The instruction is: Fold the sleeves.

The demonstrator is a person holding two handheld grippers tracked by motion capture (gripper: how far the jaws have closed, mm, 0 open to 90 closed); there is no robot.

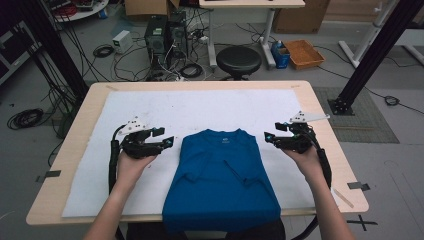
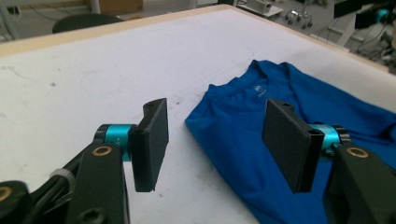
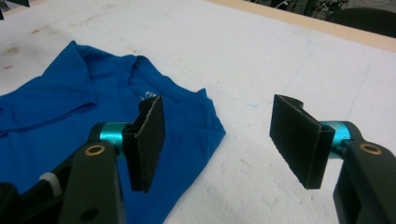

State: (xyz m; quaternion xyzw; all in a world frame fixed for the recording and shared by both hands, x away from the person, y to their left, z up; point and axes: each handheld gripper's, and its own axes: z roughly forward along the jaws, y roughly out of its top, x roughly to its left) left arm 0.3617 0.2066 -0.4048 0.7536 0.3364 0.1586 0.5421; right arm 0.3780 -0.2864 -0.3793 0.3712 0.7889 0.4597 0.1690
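Blue cotton T-shirt, sleeves folded in, lying collar-up on white padded table cover, hem over near edge.

Soft, light, limp; best pinched at shoulder corners. Left gripper and right gripper flanking it, jaws spread, empty.

The high view looks forward and down from above the person's side onto the pale wooden table with its white padded cover, taking in the whole tabletop and the cluttered floor beyond.

The left gripper view rides on the left gripper and looks low and close along its two black jaws, across the white cover toward the collar of the folded blue cotton T-shirt, which lies ahead of the claw.

The right gripper view rides on the right gripper at similar closeness, facing the table's far edge.

All three views share the shirt's collar end and the surrounding cover.
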